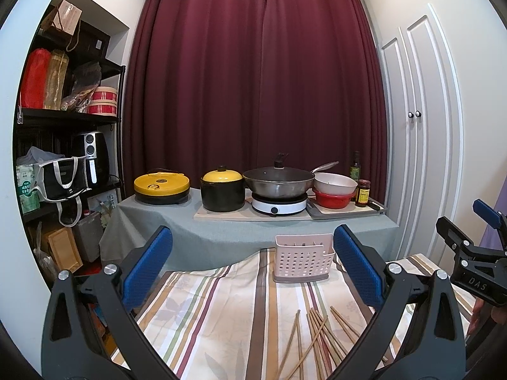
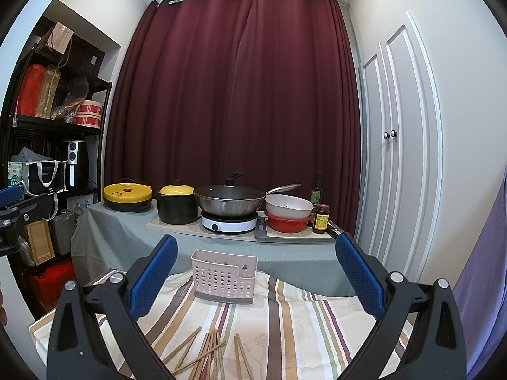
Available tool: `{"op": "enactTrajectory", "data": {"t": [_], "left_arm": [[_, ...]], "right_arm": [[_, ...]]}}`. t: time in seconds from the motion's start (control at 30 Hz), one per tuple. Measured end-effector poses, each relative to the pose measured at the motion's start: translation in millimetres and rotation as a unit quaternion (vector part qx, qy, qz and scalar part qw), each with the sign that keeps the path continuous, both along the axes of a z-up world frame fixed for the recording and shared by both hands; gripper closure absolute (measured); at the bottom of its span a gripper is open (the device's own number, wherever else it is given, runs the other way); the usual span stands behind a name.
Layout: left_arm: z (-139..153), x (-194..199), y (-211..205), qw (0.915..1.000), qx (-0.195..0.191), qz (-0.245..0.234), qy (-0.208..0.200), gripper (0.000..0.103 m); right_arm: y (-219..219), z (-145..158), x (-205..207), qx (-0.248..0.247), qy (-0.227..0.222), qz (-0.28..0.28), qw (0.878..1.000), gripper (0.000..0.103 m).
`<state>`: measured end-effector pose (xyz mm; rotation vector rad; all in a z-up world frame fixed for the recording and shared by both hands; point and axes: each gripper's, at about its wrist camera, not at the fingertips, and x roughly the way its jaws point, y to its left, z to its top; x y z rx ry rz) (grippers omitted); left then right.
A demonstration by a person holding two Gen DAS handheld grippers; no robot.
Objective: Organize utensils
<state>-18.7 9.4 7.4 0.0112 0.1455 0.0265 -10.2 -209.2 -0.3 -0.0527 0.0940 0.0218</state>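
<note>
Loose heap of thin wooden chopsticks (image 1: 320, 338) lies on the striped cloth-covered surface (image 1: 215, 310), at its near part, several crossing one another and a few lying apart at either side of the heap. Beyond them, toward the far edge of the cloth, stands the pale pink perforated plastic utensil caddy (image 2: 224, 277), upright on its grey base, compartments open at the top and apparently empty (interior only partly visible).

Left tongs (image 1: 250, 272) spread wide, nothing between the blue pads. Right tongs (image 2: 253, 277) likewise wide open and empty. Both hover above the sticks.

Judged stage: the start, no stick yet gathered. Next move calls for lowering one pair onto a single stick or small bundle, closing across the shafts, then tipping it upright into the caddy.

Room: open cloth between heap and caddy. Behind, a grey-draped counter (image 2: 126, 237) with cookware, well apart.
</note>
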Motion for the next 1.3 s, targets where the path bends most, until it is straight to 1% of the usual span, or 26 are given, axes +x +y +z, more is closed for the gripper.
{"op": "enactTrajectory", "data": {"t": [1.3], "left_arm": [[-3.2, 1.8, 4.9, 1.0000, -0.002, -0.002, 0.004, 0.004]], "right_arm": [[3.7, -7.4, 3.2, -0.003, 0.004, 0.005, 1.000, 0.005]]}}
